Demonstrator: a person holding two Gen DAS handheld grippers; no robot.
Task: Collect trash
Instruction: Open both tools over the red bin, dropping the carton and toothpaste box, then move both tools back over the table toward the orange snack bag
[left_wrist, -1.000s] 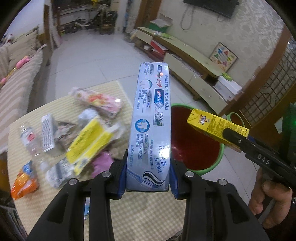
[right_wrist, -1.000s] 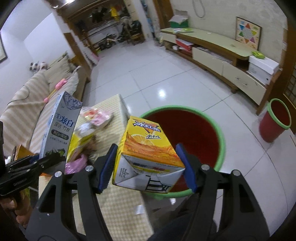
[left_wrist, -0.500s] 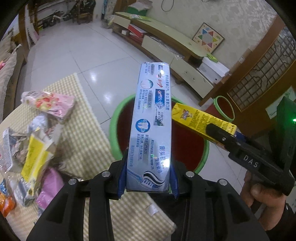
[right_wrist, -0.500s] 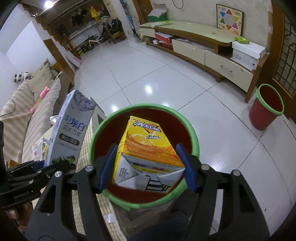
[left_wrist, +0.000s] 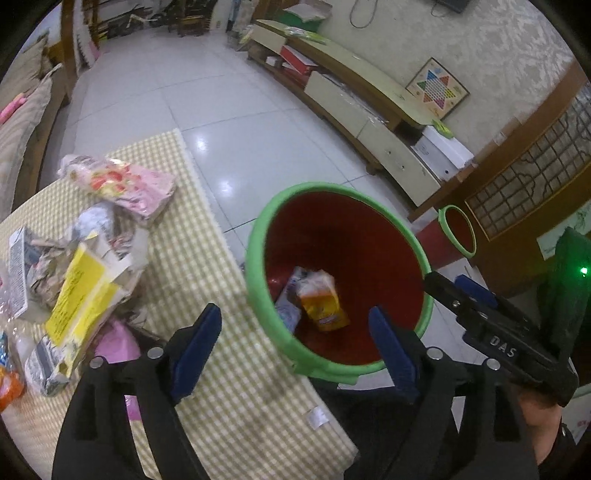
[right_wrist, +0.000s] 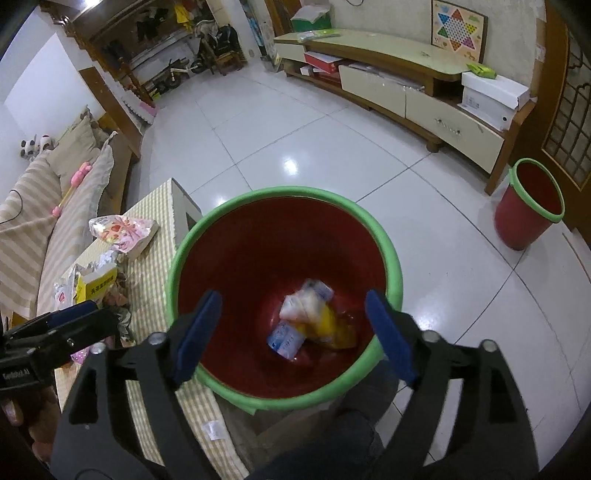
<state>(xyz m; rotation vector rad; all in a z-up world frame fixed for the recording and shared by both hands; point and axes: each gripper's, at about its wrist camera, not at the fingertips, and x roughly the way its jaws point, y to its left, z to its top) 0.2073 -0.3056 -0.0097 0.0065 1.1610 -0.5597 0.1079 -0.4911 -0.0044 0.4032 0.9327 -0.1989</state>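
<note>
While both grippers' jaws open empty, cartons (left_wrist: 321, 302) drop

"DAS" in white caps on black body of right gripper (left_wrist: 458, 295), seen from left wrist cam. White lettering on side of left gripper (right_wrist: 62, 321) in right wrist cam, looks like "…Robot.AI", first letters too small to tell. Yellow box (right_wrist: 98, 286) on worktop (right_wrist: 147, 280) has a line of dark Chinese chars, not legible. Cartons in red bin (right_wrist: 395, 273) blurred, print unreadable. Board on wall (right_wrist: 458, 29) shows coloured star, no text
</note>
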